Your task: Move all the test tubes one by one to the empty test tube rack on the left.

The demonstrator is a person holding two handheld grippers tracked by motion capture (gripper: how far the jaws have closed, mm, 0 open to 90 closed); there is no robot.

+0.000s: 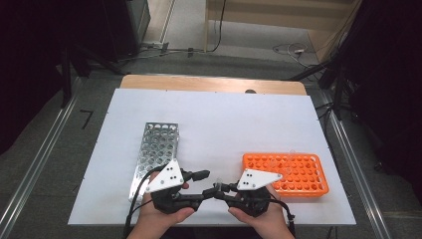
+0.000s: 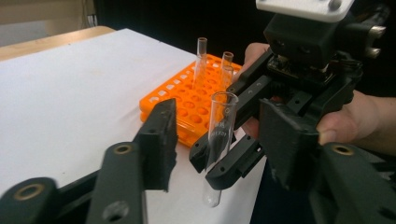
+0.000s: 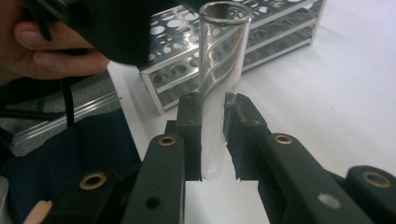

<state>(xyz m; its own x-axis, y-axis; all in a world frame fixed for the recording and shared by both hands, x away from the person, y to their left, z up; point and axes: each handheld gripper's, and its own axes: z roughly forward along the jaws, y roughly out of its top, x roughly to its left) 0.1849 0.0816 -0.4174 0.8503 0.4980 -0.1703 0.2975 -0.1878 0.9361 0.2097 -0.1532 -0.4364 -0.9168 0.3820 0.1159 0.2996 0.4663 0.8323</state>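
Note:
A clear glass test tube (image 3: 222, 56) stands upright, and my right gripper (image 3: 212, 135) is shut on its lower half. In the left gripper view the same tube (image 2: 223, 116) hangs in the right gripper (image 2: 215, 163) just above the white sheet, between the jaws of my left gripper (image 2: 219, 140), which stand open on either side without touching it. From above, the left gripper (image 1: 201, 185) and right gripper (image 1: 217, 190) meet tip to tip near the table's front edge. An orange rack (image 1: 286, 173) lies to the right, a metal rack (image 1: 154, 149) to the left.
Three tubes (image 2: 201, 60) stand in the far end of the orange rack (image 2: 187, 98). The metal rack (image 3: 261, 37) has bare holes. A white sheet (image 1: 224, 119) covers the table; cables and dark stands lie on the floor beyond it.

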